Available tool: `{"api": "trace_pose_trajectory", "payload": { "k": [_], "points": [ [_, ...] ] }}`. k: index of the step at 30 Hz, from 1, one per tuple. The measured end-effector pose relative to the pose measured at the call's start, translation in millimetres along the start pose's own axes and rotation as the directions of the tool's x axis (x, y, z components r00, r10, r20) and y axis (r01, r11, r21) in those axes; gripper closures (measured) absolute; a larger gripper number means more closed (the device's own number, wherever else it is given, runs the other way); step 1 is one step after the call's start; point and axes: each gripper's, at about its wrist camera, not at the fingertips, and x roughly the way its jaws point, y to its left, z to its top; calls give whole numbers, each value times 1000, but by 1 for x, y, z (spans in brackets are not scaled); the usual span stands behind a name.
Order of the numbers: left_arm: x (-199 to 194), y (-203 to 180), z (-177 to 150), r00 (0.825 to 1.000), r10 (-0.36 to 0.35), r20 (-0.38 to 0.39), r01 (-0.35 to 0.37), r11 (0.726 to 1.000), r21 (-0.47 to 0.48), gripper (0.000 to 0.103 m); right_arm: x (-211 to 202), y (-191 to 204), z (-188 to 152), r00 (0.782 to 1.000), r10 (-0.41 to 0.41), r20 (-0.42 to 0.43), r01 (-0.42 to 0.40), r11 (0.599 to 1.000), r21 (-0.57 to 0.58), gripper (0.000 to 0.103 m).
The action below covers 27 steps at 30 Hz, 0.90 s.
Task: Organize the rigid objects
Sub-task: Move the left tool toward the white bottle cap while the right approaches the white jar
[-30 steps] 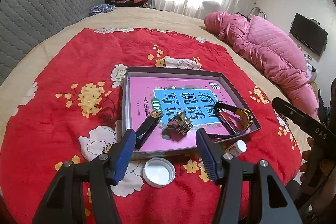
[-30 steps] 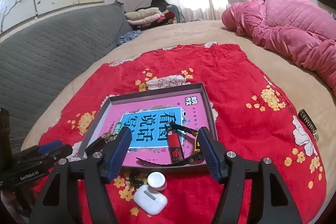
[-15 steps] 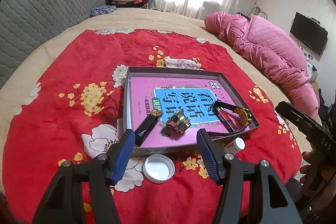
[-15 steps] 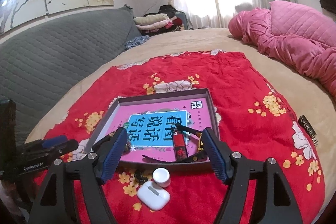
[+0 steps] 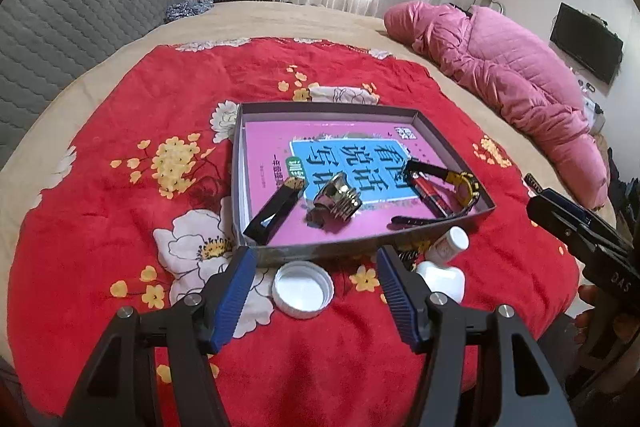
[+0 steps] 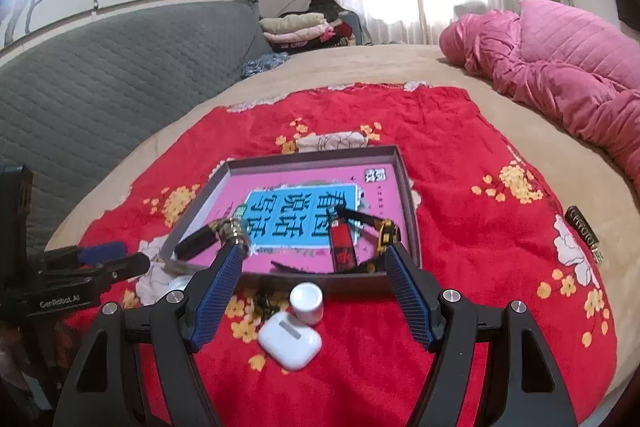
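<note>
STEP: picking loose items | right gripper [image 6: 312, 291] jaws just widened, empty, above white plastic earbud case [image 6: 289, 343] beside shallow grey cardboard tray [image 5: 312, 251] | left gripper [image 5: 312, 285] agape, empty | NEXT — lower, straddle case, clamp.

The pink book [image 5: 352, 155] in the box carries large Chinese characters "看图说话写话" on its blue panel; "GenRobot.AI" stands on the left gripper's body [image 6: 60, 303]; "DAS" on the right gripper's body [image 5: 618, 285].
</note>
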Motion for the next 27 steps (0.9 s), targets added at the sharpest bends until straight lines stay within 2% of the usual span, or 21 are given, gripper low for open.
{"api": "trace_pose_trajectory", "payload": {
  "k": [27],
  "points": [
    [26, -9, -26, 989, -18, -145, 21, 1000, 18, 41, 17, 9, -30, 993, 7, -122, -10, 1000, -24, 28]
  ]
}}
